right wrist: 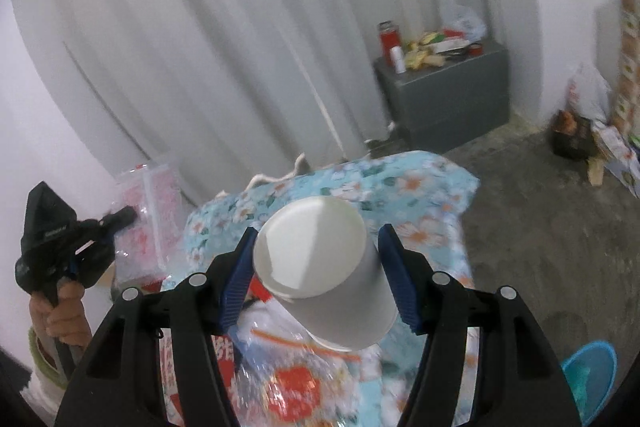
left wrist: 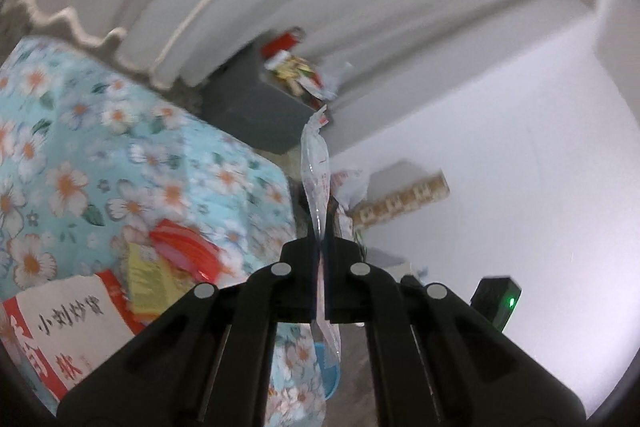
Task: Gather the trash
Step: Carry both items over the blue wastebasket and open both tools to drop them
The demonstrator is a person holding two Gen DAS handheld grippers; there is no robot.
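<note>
My left gripper (left wrist: 320,259) pinches a clear wrapper (left wrist: 316,163); my right gripper (right wrist: 316,279) clamps a white paper cup (right wrist: 320,267), tilted, its inside hidden.

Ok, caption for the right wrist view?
Right gripper holds a white paper cup above the floral tablecloth.

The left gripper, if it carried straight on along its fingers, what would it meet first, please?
The left gripper, shut on a clear plastic wrapper, points past the corner of the floral-covered table toward the grey cabinet by the curtain. The cabinet or the clutter on it looks likeliest, though depth is unclear in this blurred view.
</note>
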